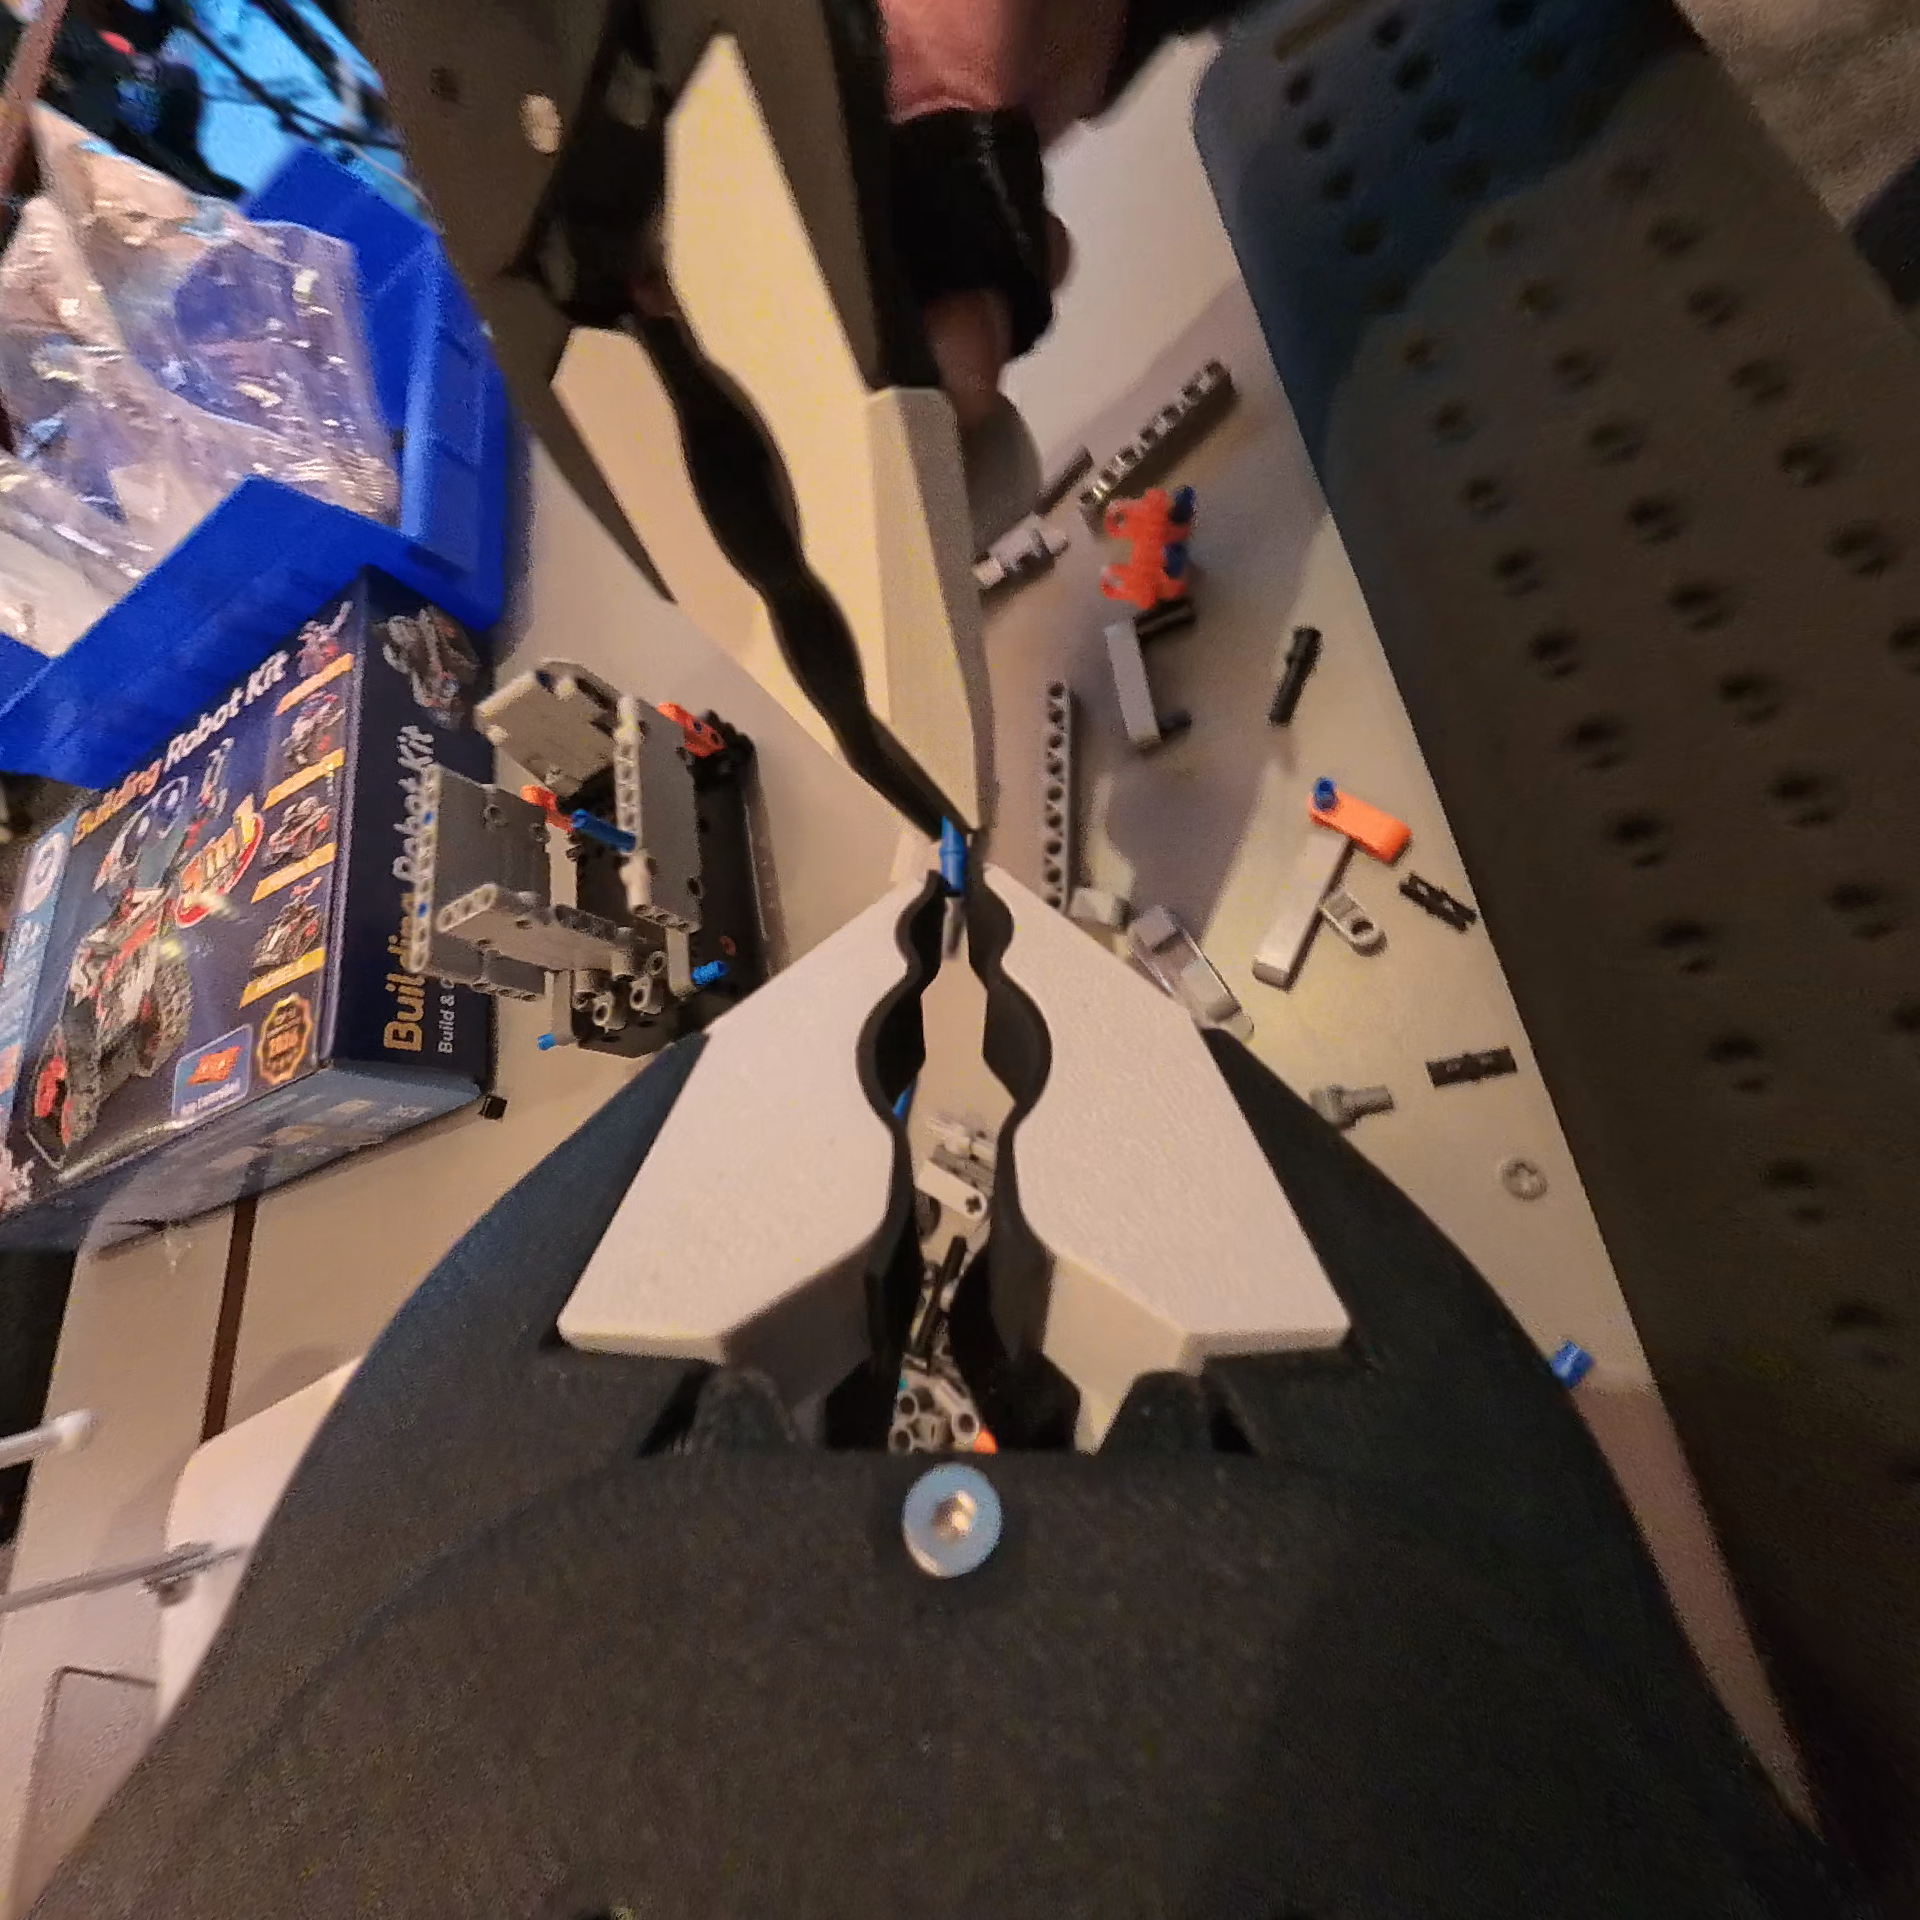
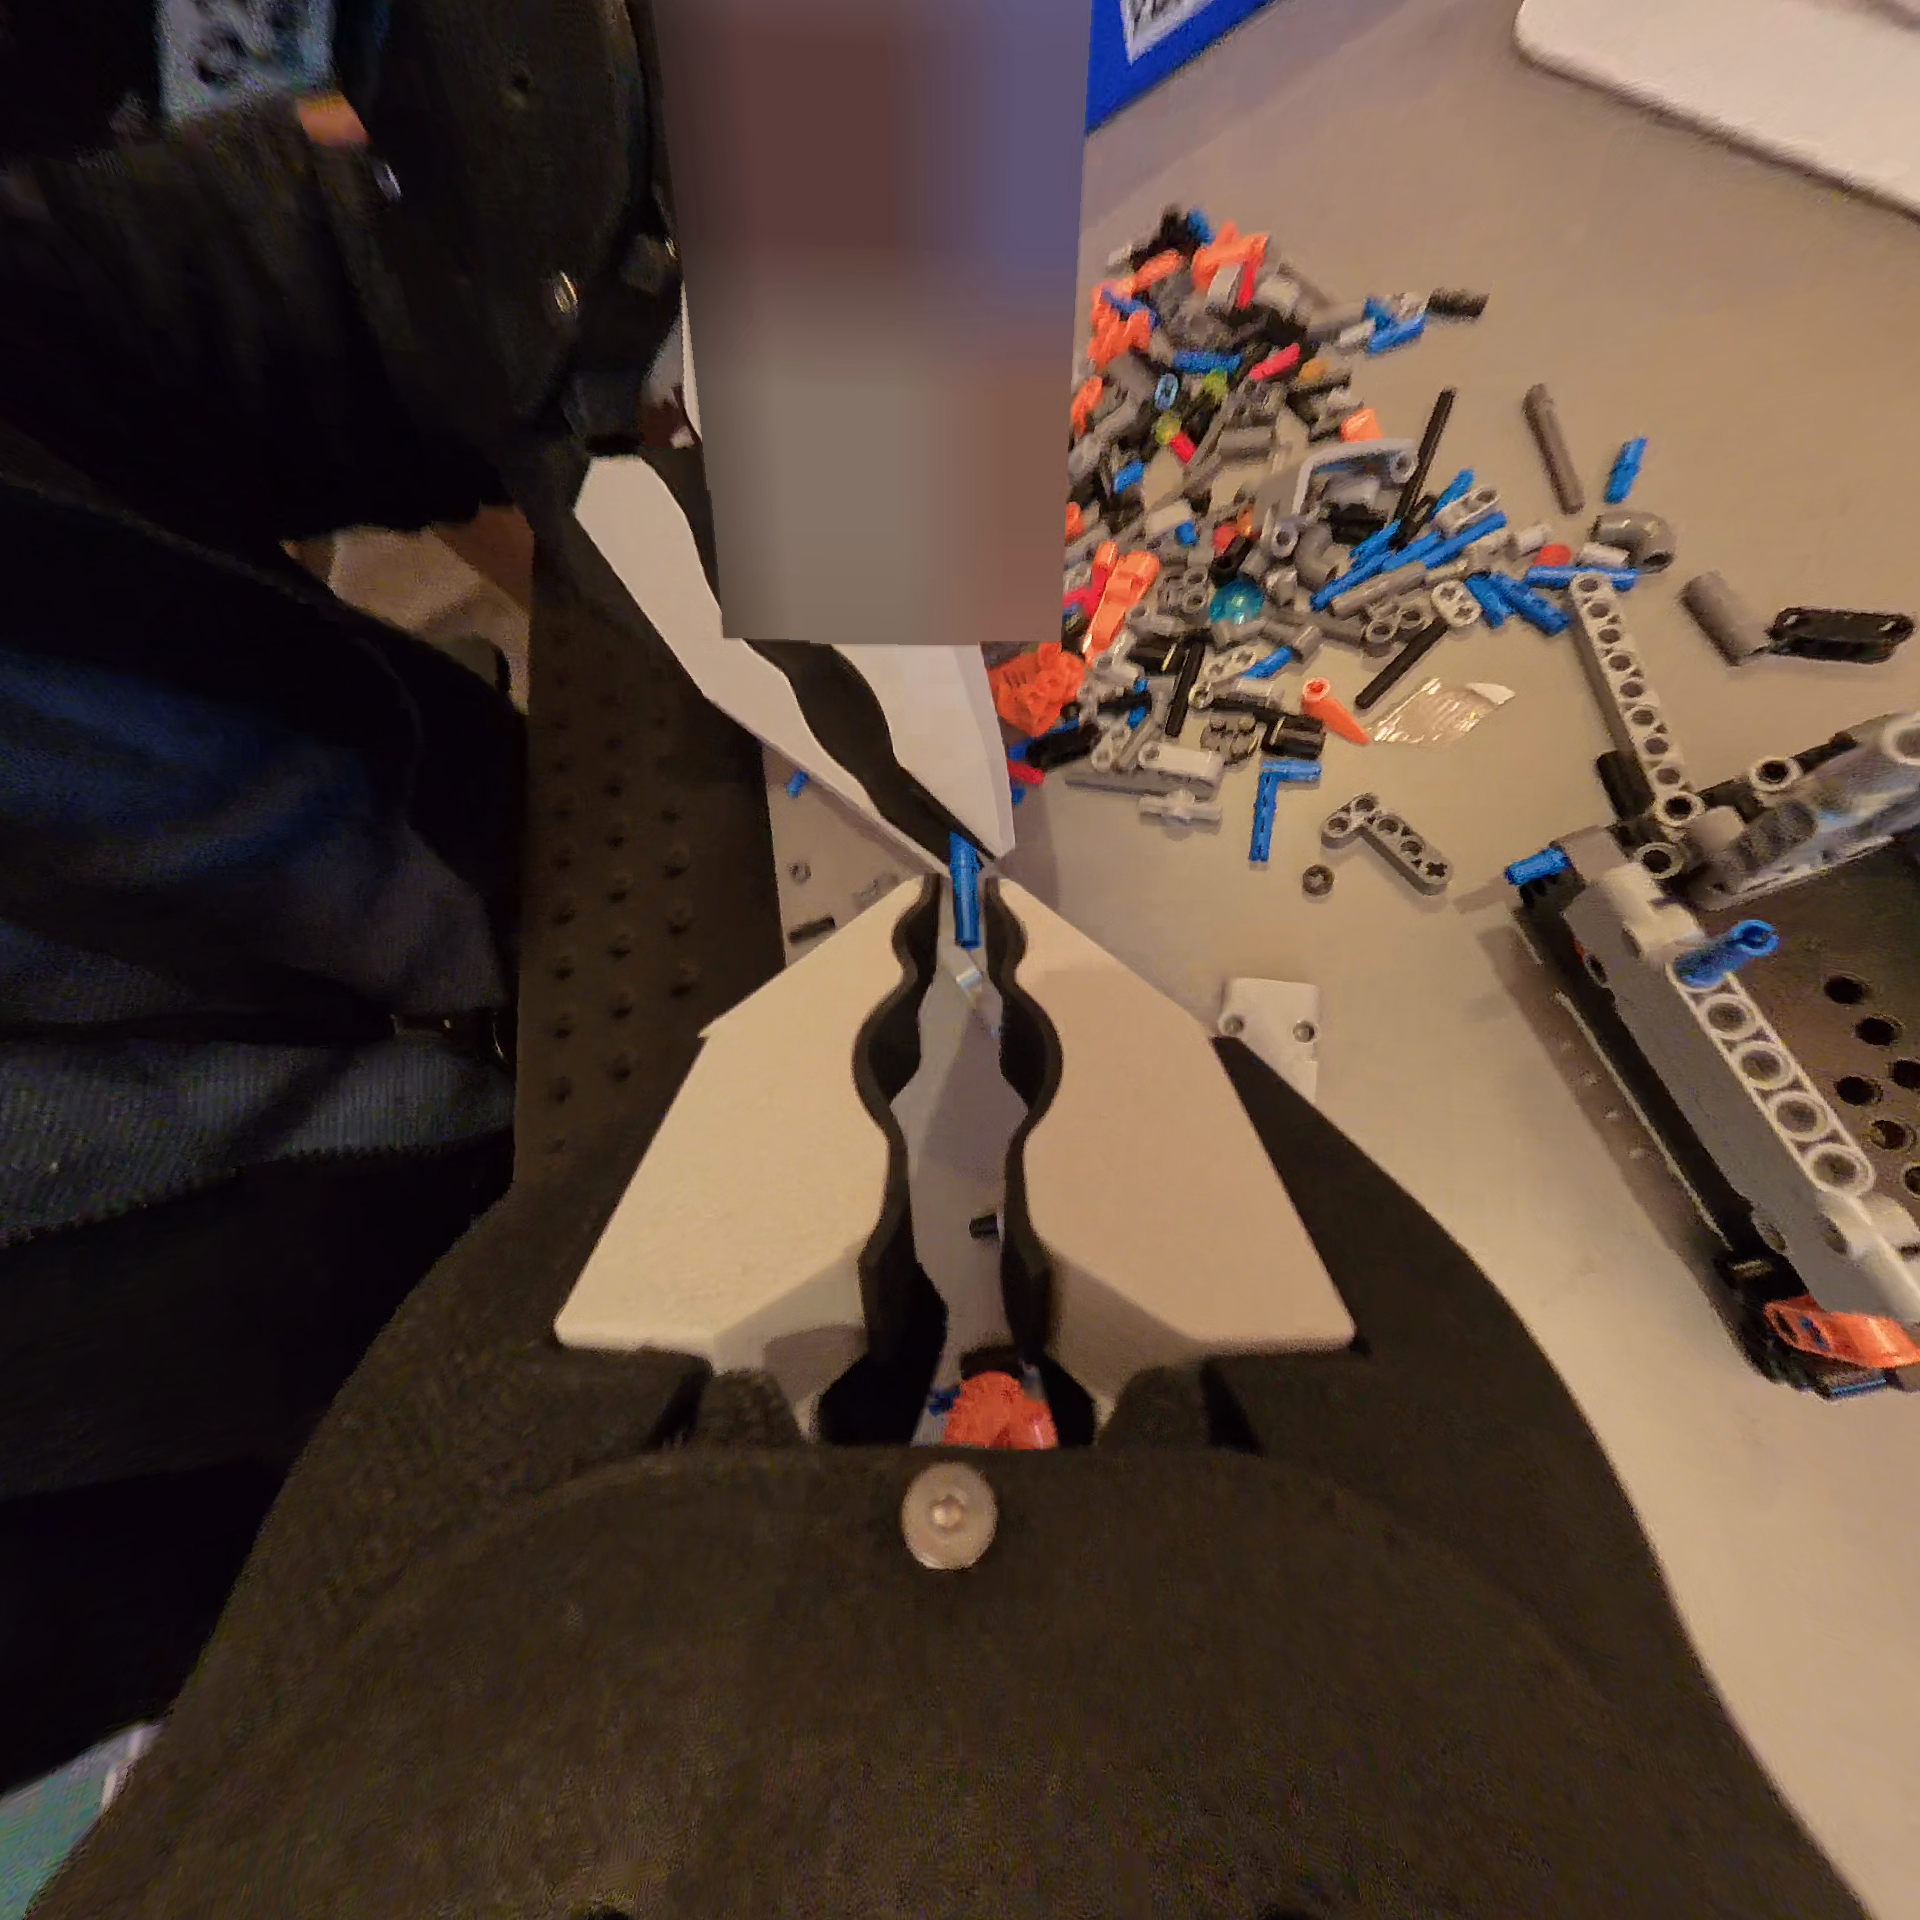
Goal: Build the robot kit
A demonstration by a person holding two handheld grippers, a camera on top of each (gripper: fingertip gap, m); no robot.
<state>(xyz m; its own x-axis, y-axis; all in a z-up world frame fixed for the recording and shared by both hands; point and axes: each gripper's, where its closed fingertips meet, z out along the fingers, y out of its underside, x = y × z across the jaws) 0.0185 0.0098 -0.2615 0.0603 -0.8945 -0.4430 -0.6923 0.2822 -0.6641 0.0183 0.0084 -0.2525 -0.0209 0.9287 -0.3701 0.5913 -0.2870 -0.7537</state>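
My two grippers meet tip to tip over the grey table (image 1: 810, 727). A small blue pin (image 1: 951, 854) sits between them; it also shows in the right wrist view (image 2: 964, 894). My left gripper (image 1: 951, 896) is closed narrowly on one end of the pin. My right gripper (image 2: 961, 906) is closed on the other end. In the left wrist view the right gripper (image 1: 964, 826) comes in from above, held by a gloved hand (image 1: 971, 229). In the right wrist view the left gripper (image 2: 982, 844) comes in from above.
A partly built grey and black model (image 1: 613, 852) stands by a printed kit box (image 1: 208, 894) and a blue bin (image 1: 374, 488); the model also shows in the right wrist view (image 2: 1766, 997). Loose parts (image 1: 1195, 665) lie scattered, and a big pile (image 2: 1299, 520) lies beyond. A dark perforated chair (image 1: 1662, 623) borders the table. The grippers are tip to tip, or close to it.
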